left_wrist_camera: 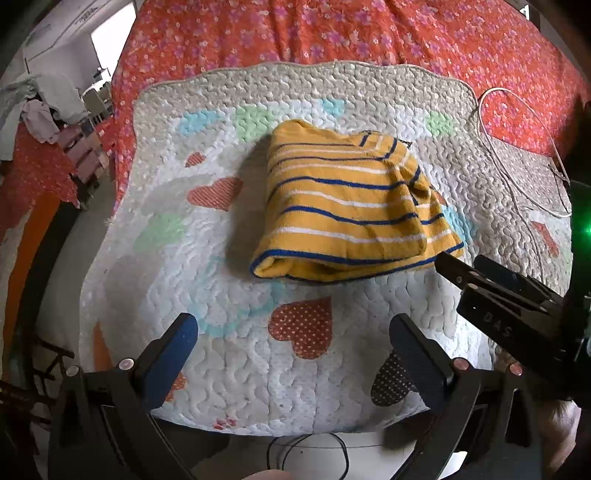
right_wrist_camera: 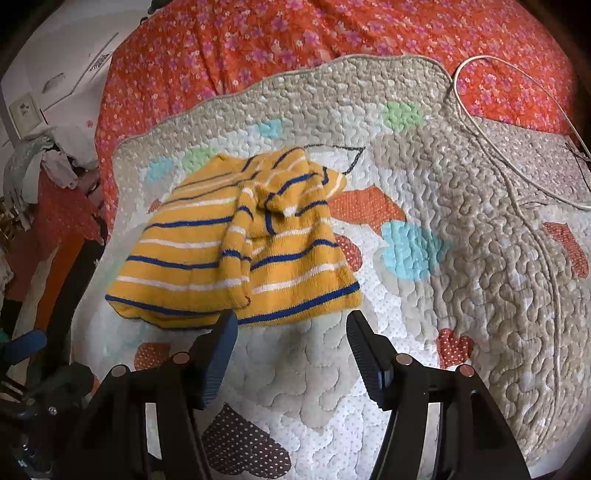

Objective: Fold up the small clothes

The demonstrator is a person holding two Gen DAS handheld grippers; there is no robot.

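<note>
Lying folded on the quilted mat (left_wrist_camera: 332, 387) over the bed (left_wrist_camera: 332, 33) was the striped yellow top (left_wrist_camera: 343, 206). Left gripper (left_wrist_camera: 295, 328) and right gripper (right_wrist_camera: 291, 325) both hovered near its hem, jaws wide, holding nothing.

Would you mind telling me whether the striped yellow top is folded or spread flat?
Folded: the yellow top lies doubled into a compact bundle, layers stacked along its near edge.

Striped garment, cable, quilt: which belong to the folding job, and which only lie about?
Job:
- yellow striped garment
- left gripper, open
- right gripper, open
- quilted mat, folding surface

Lying about:
- white cable
- clothes heap
- red floral sheet
</note>
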